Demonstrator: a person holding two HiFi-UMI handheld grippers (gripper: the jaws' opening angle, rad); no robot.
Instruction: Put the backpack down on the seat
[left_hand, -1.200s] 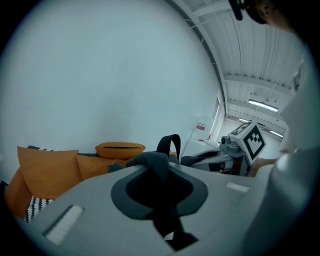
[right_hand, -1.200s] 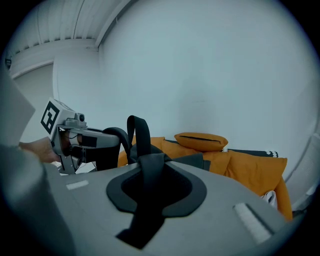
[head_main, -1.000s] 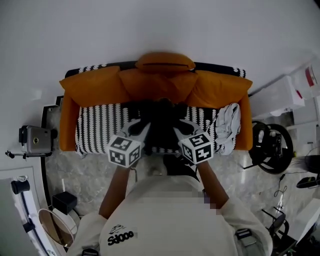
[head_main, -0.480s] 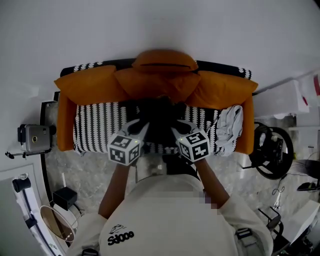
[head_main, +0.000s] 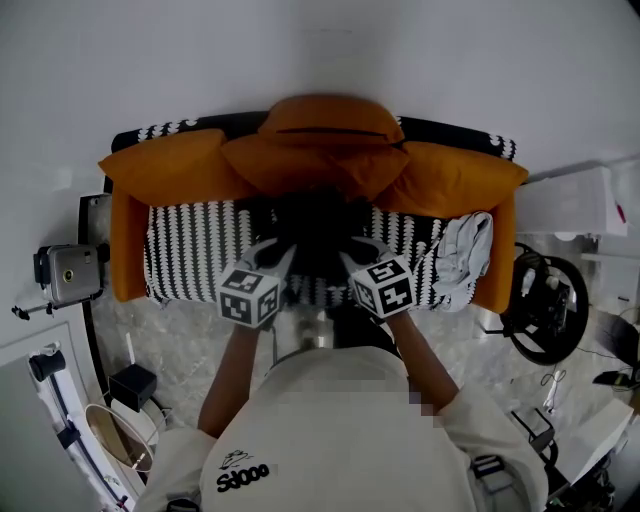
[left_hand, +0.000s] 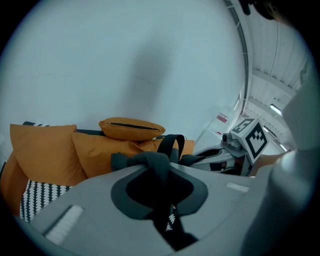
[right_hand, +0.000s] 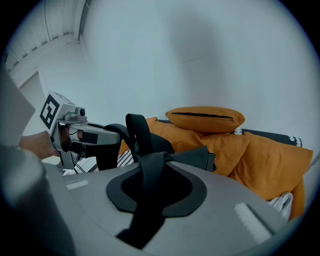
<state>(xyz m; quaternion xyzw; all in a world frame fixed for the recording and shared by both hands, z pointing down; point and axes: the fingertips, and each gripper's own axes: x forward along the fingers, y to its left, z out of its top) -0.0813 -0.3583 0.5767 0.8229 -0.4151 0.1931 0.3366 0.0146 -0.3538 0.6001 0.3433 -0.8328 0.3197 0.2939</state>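
left gripper (left_hand: 159, 195): your fingers pinch a dark strap (left_hand: 155, 162) | right gripper (right_hand: 152, 190): your fingers pinch the second strap (right_hand: 150, 167) | backpack (head_main: 318, 222): centre of the head view, over the patterned sofa seat (head_main: 195, 250), in front of orange cushions (head_main: 170, 165) | touching the seat or not: cannot tell

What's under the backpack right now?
Under the backpack is the black-and-white patterned seat, showing on both sides; a pale cloth lies at its right end. The patch straight beneath is covered, so whether it touches cannot be told.
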